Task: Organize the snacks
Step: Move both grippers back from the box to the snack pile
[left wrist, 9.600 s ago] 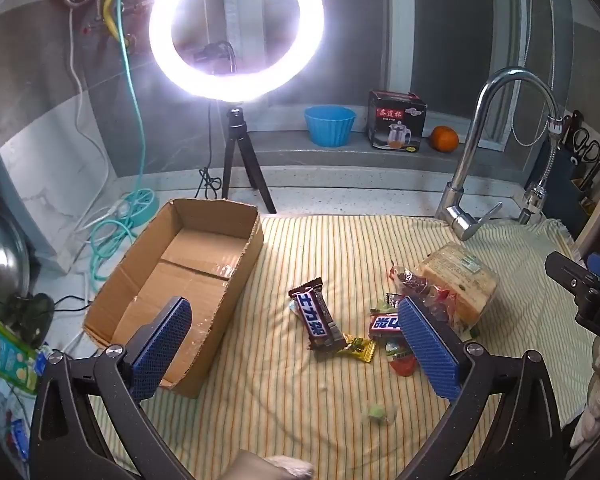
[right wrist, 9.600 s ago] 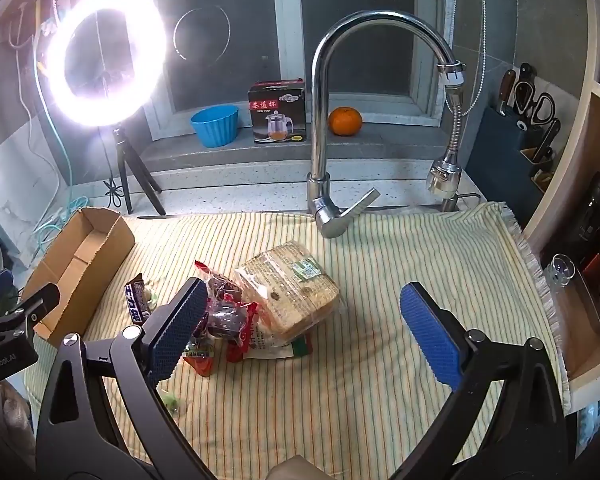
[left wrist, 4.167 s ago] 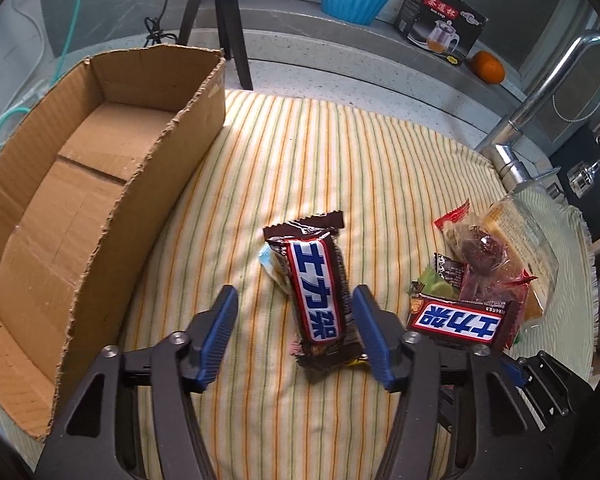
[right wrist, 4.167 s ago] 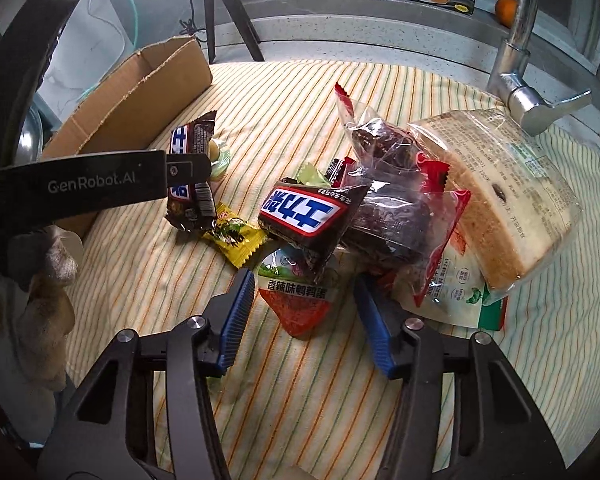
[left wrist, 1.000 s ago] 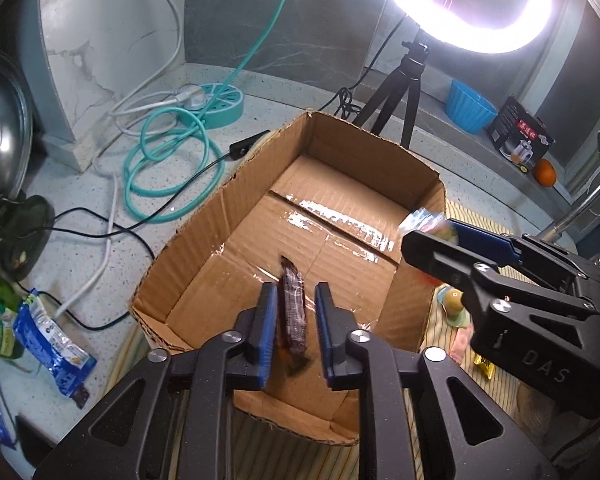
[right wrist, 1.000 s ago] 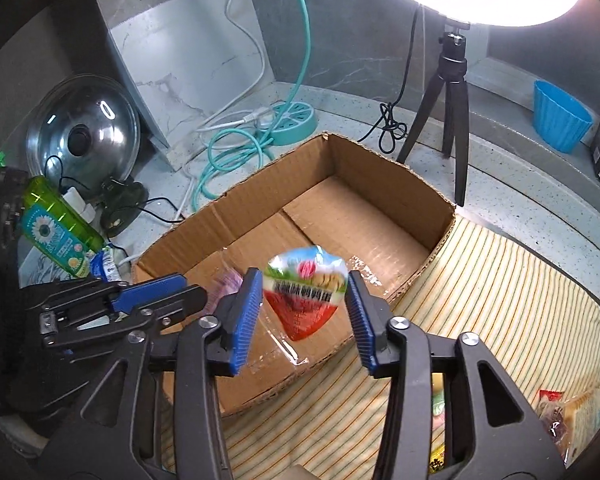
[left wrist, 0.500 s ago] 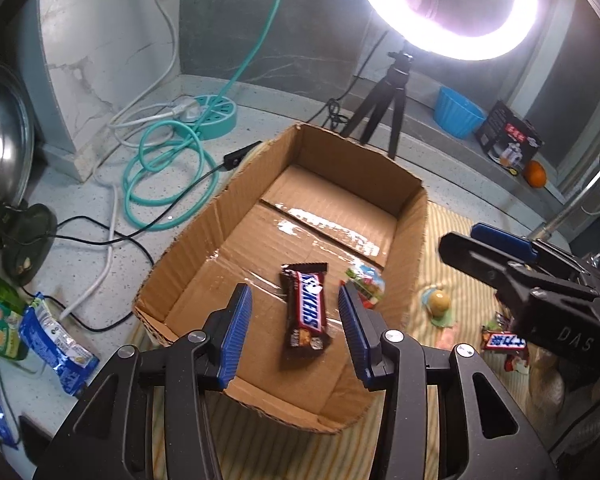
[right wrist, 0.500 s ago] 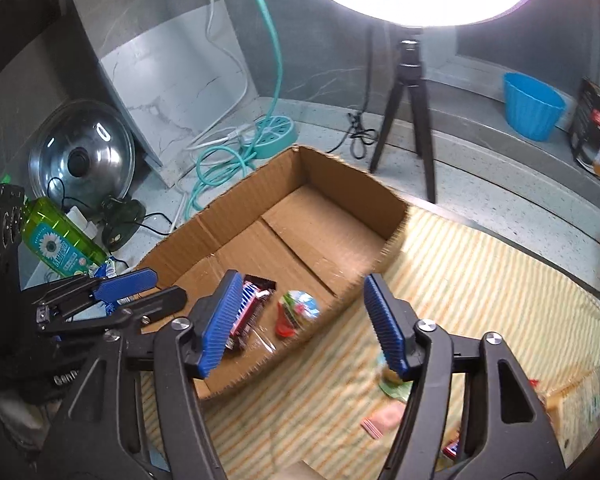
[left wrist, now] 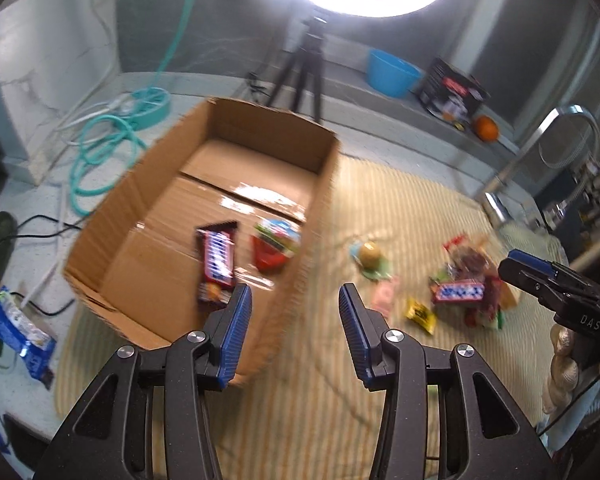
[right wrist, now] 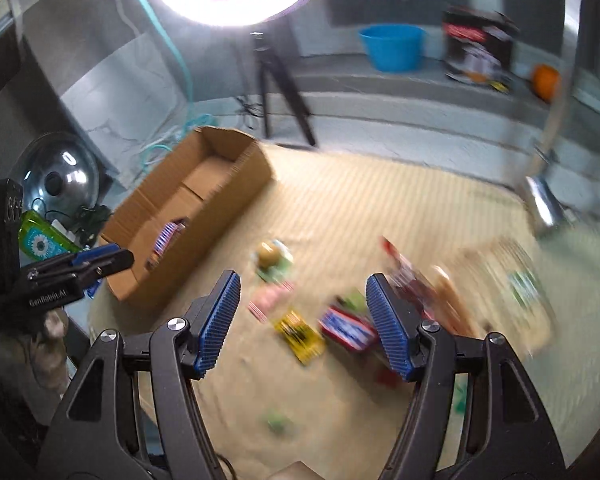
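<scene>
The cardboard box (left wrist: pixel 152 200) holds a Snickers bar (left wrist: pixel 217 262) and a red-and-white jelly cup (left wrist: pixel 276 242). My left gripper (left wrist: pixel 294 320) is open and empty, above the box's near right corner. My right gripper (right wrist: pixel 302 322) is open and empty, above the striped cloth (right wrist: pixel 360 200). Loose snacks lie on the cloth: a green-wrapped round sweet (right wrist: pixel 272 260), a pink packet (right wrist: pixel 268 300), a yellow packet (right wrist: pixel 298 334), a second Snickers bar (right wrist: pixel 346 328), a dark red bag (right wrist: pixel 412 280) and a bread loaf (right wrist: pixel 508 288). The box also shows in the right wrist view (right wrist: pixel 188 216).
A ring light on a tripod (left wrist: pixel 308 68) stands behind the box. A teal hose (left wrist: pixel 108 144), cables and packets lie left of it. A tap (left wrist: pixel 540 152) rises at the right. A blue bowl (right wrist: pixel 394 46), a black carton (right wrist: pixel 480 46) and an orange (right wrist: pixel 546 78) sit on the sill.
Both grippers have pulled back and swung right, away from the box. The Snickers bar and the jelly cup stay in the box. The right gripper now faces the loose snacks.
</scene>
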`<act>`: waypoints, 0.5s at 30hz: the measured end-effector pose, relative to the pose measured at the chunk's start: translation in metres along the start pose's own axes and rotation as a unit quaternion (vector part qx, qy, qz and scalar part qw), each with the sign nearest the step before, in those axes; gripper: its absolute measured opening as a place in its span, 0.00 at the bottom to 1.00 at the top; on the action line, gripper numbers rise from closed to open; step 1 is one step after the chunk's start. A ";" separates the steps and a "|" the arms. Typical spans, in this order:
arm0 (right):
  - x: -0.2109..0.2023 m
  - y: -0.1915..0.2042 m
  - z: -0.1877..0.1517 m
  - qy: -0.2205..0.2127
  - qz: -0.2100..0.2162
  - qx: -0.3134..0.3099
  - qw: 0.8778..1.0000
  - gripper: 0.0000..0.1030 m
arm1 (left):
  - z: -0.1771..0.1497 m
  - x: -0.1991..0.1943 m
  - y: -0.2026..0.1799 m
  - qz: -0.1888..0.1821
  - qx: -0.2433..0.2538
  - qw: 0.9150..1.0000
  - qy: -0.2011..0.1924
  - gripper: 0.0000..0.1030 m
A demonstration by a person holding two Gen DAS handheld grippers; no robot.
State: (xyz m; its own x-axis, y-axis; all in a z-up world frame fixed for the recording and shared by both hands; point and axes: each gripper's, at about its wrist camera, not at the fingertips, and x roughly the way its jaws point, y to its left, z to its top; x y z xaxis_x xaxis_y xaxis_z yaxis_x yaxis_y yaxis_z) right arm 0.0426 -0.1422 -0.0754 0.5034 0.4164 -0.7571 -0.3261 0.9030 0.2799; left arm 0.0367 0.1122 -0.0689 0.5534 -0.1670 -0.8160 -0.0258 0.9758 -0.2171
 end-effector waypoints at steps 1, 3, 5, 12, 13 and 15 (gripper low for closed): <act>-0.004 -0.006 -0.005 0.001 -0.005 0.005 1.000 0.66 | -0.002 0.002 -0.005 -0.006 0.005 1.000 0.004 0.43; -0.013 -0.020 -0.017 0.003 -0.019 0.015 1.000 0.66 | -0.007 0.005 -0.014 -0.012 0.013 1.000 0.013 0.43; -0.020 -0.034 -0.030 0.008 -0.029 0.026 0.999 0.66 | -0.011 0.009 -0.024 -0.020 0.023 0.999 0.022 0.43; -0.026 -0.060 -0.067 0.040 -0.055 0.027 0.997 0.56 | -0.028 0.020 -0.056 -0.042 0.054 0.996 0.052 0.43; -0.025 -0.065 -0.071 0.045 -0.058 0.027 0.997 0.56 | -0.030 0.021 -0.060 -0.046 0.057 0.996 0.057 0.43; -0.023 -0.071 -0.076 0.053 -0.057 0.031 0.996 0.56 | -0.036 0.023 -0.065 -0.049 0.060 0.995 0.062 0.43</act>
State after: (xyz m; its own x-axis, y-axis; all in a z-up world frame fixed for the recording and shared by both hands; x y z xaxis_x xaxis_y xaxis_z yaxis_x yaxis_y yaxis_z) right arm -0.0065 -0.2241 -0.1231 0.4453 0.2995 -0.8438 -0.2192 0.9502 0.2216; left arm 0.0211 0.0394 -0.0926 0.4406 -0.2706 -0.8560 0.1271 0.9627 -0.2389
